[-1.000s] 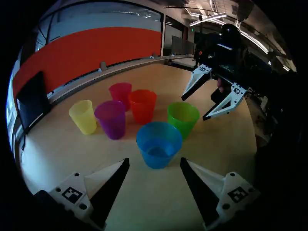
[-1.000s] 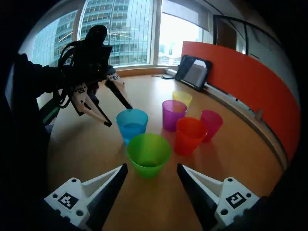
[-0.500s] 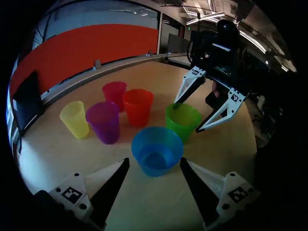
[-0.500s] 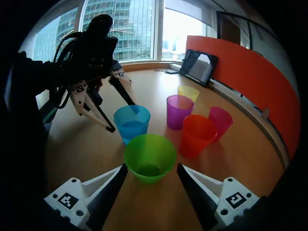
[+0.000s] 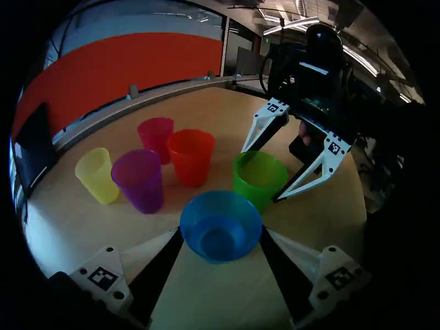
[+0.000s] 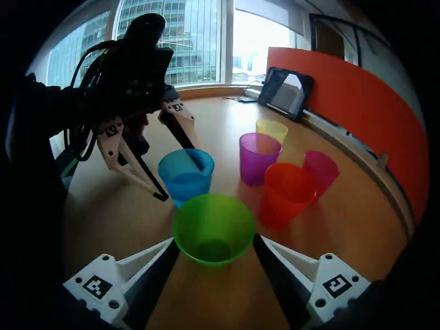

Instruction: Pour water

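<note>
Two-gripper approach stage of a pouring task. Six plastic cups stood in a loose cluster on the wooden table [image 5: 214, 107].

The left gripper [image 5: 220, 231] had its jaws released and spread, one finger on each side of the blue cup [image 5: 221, 242]. The cup stood upright on the table. Whether the fingers touched its wall could not be told.

The right gripper [image 6: 215, 240], held by a person's hand [image 5: 304, 132], likewise straddled the green cup [image 6: 213, 223] with its jaws unclenched. That cup was also upright.

The blue cup appeared to hold a shallow pool of water [image 6: 186, 180]. The green cup looked empty or nearly so. The two stood just beside each other.

The purple cup [image 5: 138, 179], yellow cup [image 5: 96, 173], orange cup [image 5: 191, 154] and pink cup [image 5: 154, 135] stood behind them, untouched. A dark tablet [image 6: 286, 91] leaned against the far wall.

Step in hand, as judged: positioning for the grasp, with neither cup lifted and no water poured.

The next move would call for closing both pairs of jaws gently, since thin cups deform. The blue cup would then be raised, its rim brought over the green cup and tilted slowly, while the right gripper steadied the receiver. The neighbouring orange cup left little room on that side.
</note>
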{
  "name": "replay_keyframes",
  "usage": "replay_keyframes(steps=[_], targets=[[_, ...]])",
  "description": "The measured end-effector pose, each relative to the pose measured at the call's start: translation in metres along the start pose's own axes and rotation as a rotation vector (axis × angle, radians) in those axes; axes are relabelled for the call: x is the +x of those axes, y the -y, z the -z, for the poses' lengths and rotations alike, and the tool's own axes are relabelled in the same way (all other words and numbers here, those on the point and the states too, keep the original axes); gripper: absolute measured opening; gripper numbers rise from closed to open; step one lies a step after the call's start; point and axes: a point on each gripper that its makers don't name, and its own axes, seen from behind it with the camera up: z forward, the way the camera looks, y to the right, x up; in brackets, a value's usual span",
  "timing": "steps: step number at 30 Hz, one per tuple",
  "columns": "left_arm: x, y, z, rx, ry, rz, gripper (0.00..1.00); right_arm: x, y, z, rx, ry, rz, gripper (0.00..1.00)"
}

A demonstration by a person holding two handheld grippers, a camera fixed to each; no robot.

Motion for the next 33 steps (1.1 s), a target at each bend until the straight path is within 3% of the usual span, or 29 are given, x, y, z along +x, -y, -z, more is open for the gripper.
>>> replay_keyframes(steps=[7, 11, 19, 25, 33], targets=[[0.0028, 0.0004, -0.003, 0.004, -0.003, -0.002, 0.96, 0.0018, 0.0, 0.0012, 0.0, -0.003, 0.001, 1.0], [0.0024, 0.0008, -0.0039, 0.008, -0.003, -0.006, 0.87, 0.0024, 0.0, 0.0016, -0.001, -0.004, 0.001, 1.0], [0.0026, 0.0005, -0.0036, 0.019, -0.004, -0.021, 0.86, 0.003, 0.0019, -0.0001, -0.001, -0.008, 0.001, 1.0], [0.0034, 0.0002, -0.0027, 0.023, -0.007, -0.023, 0.86, 0.0034, 0.0039, -0.0012, -0.001, -0.014, -0.004, 0.9], [0.0038, -0.0002, 0.0003, 0.027, -0.013, -0.023, 0.86, 0.0049, 0.0083, 0.0003, 0.004, -0.028, -0.015, 0.89]])
